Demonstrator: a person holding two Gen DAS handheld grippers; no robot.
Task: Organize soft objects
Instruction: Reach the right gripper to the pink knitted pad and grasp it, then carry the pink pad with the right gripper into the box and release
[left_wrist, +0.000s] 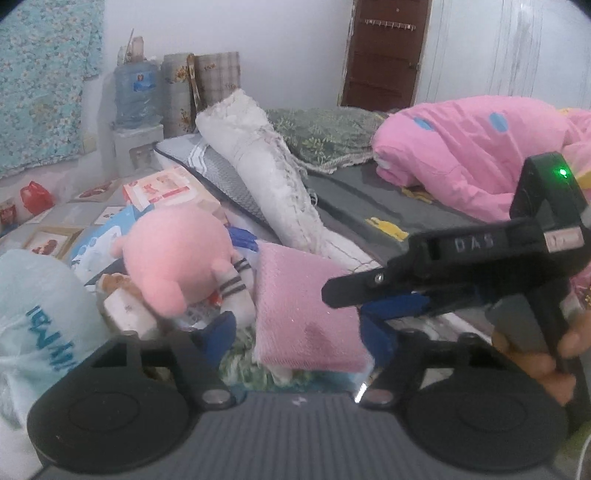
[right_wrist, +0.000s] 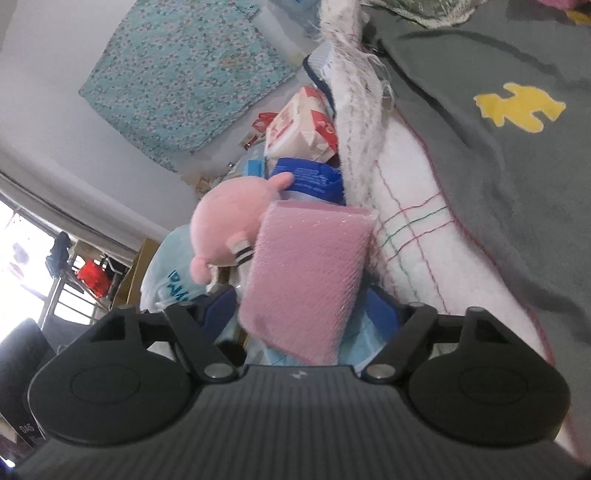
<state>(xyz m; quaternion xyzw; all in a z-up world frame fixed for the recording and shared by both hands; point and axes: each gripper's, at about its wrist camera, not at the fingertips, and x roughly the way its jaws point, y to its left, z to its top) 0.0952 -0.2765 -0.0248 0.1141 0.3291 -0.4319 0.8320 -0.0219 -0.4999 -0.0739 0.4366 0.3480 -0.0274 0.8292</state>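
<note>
The pink mesh sponge (right_wrist: 306, 280) sits between the blue fingers of the right gripper (right_wrist: 303, 317), which is closed on it. The pink plush doll (left_wrist: 177, 266) lies just left of it. The left gripper (left_wrist: 295, 339) stands spread wide, holding nothing, the sponge directly ahead of it.

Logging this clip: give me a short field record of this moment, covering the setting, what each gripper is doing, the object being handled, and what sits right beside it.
setting: cluttered bedside, grey bedsheet with pink blanket
handled object: pink sponge in mesh wrap
right gripper: reaches in from the right, fingertips at the sponge's edge; grip unclear
left gripper: jaws spread, sponge in front of them, not clamped
neighbour: pink plush toy left of the sponge
behind: rolled white cloth
</note>
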